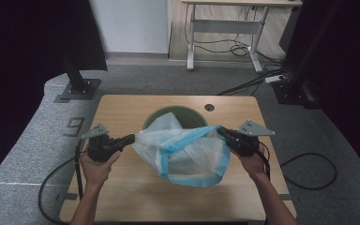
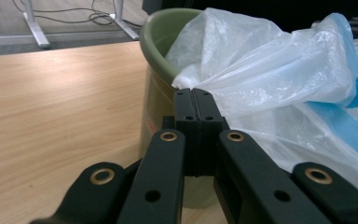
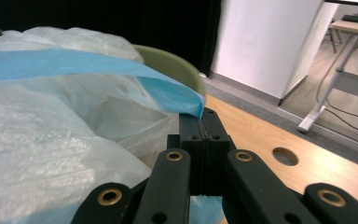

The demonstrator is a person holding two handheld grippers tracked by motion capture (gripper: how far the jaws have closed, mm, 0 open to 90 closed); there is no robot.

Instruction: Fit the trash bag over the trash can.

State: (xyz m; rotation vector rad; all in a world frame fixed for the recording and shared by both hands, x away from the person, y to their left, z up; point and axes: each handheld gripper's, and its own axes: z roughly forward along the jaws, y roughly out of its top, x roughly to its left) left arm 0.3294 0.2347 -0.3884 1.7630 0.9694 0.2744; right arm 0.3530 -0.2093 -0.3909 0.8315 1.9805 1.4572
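High view looks down on a wooden tabletop (image 1: pixel 122 187) standing on grey carpet, with a small round hole (image 1: pixel 209 107) near its far edge. Beyond it, a white-legged desk (image 1: pixel 225 28) stands over loose cables on the floor.

On the far half of the tabletop sits a round olive-green bin (image 1: pixel 192 115). A translucent white plastic bag (image 1: pixel 187 154) with a blue band along its mouth is stretched between the two grippers, partly over the bin and partly hanging in front of its near side above the tabletop. In the left gripper view the bag (image 2: pixel 270 70) bulges over the bin's rim (image 2: pixel 156 42); in the right gripper view the blue band (image 3: pixel 74 63) runs across the bag toward the fingers, with the bin's rim (image 3: pixel 177 63) just behind.

At the bag's left edge, the left gripper (image 1: pixel 130 138) has its fingers (image 2: pixel 185 105) pressed together on a pinch of the white plastic. At the right edge, the right gripper (image 1: pixel 221 131) has its fingers (image 3: pixel 192 126) closed on the blue band's corner. Each gripper is held by a hand; the left hand (image 1: pixel 96 166) and right hand (image 1: pixel 253 164) come from the near side.
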